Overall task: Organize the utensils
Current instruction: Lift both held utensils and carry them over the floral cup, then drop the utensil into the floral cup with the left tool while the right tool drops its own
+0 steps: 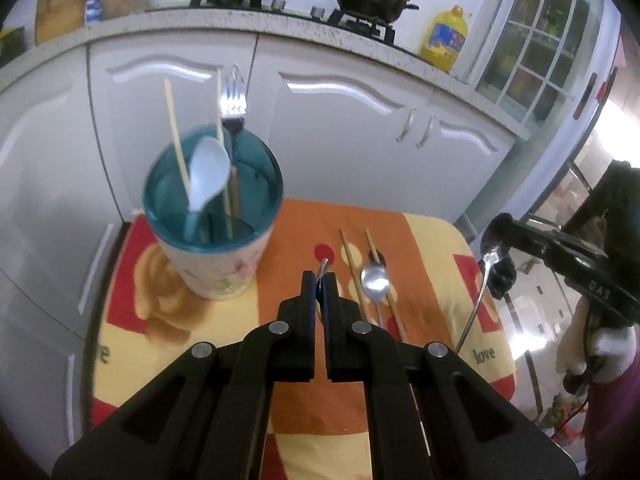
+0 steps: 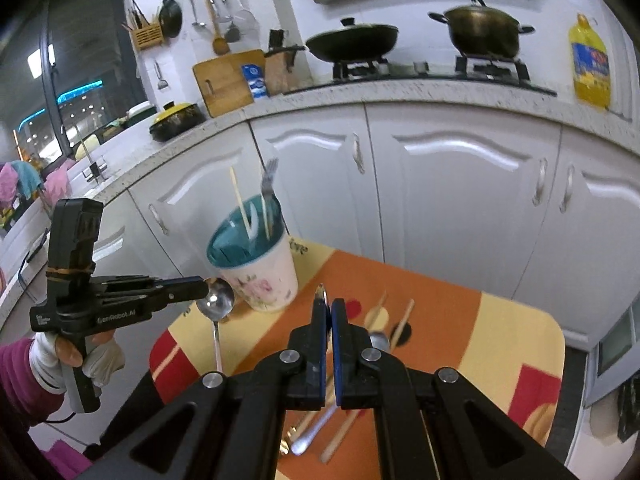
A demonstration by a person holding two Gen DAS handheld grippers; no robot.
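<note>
Tongs on the left (image 1: 319, 280) pointed down at a slant over the surface (image 1: 432, 248), their blue pads clamped on the rim of a metal spoon (image 2: 218, 300). From the right wrist view, that spoon hung by its bowl with the handle straight down. A white-gloved hand (image 2: 80, 356) with a magenta sleeve gripped the black handle below. The right tongs (image 2: 329, 308) were tilted down likewise, pressed together on a thin steel utensil (image 1: 478, 300) whose long handle dangled beside the surface's edge.

Whether that utensil was a spoon or a fork could not be told, as its head was mostly covered by the pads. The black linkages hid the near part of the cloth in both views, and motion blurred the pieces lying there.

A white floral cup (image 1: 216, 264) with a teal slotted top stood at the far left of the orange, yellow and red cloth. It held pale chopsticks (image 1: 176, 136), a shiny fork (image 1: 233, 100) and a light plastic spoon (image 1: 208, 172). Two wooden chopsticks (image 1: 352, 268) and a second steel spoon (image 1: 375, 280) lay flat to its right.
</note>
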